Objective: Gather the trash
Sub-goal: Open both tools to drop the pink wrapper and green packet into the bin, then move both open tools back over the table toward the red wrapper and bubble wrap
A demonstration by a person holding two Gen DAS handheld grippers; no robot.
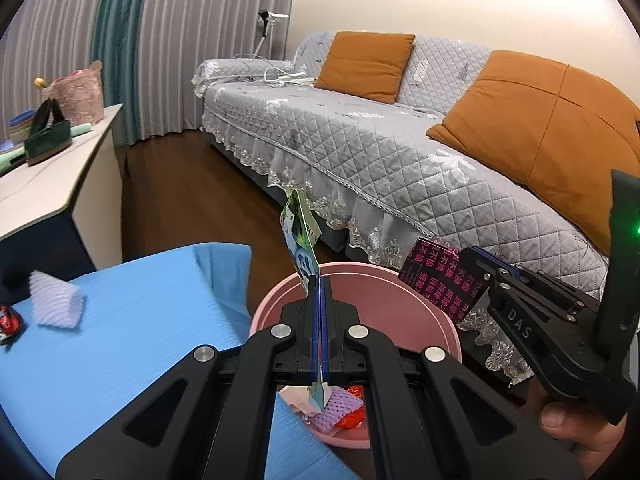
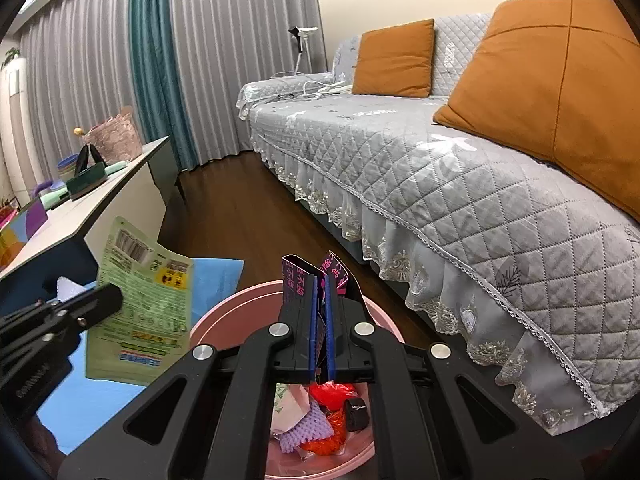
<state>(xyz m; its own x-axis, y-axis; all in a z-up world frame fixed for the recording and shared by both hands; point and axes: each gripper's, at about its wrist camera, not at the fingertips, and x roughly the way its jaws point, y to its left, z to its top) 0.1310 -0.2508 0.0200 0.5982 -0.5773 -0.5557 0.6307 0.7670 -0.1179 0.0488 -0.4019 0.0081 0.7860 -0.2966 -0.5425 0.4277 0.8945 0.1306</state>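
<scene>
Left wrist view: the left gripper [image 1: 319,280] is clamped tight on a green wrapper [image 1: 302,240], which stands up edge-on past the fingertips, its lower corner hanging below the jaws. Directly beneath and ahead of the fingers sits the pink bin [image 1: 448,320], already holding a purple foam net [image 1: 340,408], red scraps and pale paper. To this gripper's left, on the blue tablecloth [image 1: 140,340], lies a white foam sleeve [image 1: 56,304], with a red item [image 1: 10,320] beyond it at the frame edge. To its right, the right gripper [image 1: 478,256] is closed on a black-and-pink wrapper [image 1: 440,276] near the bin's far rim.

In the right wrist view, that gripper [image 2: 320,280] pinches the black-and-pink wrapper [image 2: 296,276] above the bin [image 2: 224,312]; the green wrapper [image 2: 140,304] shows flat to its left. A grey quilted sofa [image 2: 460,184] runs along its right.
</scene>
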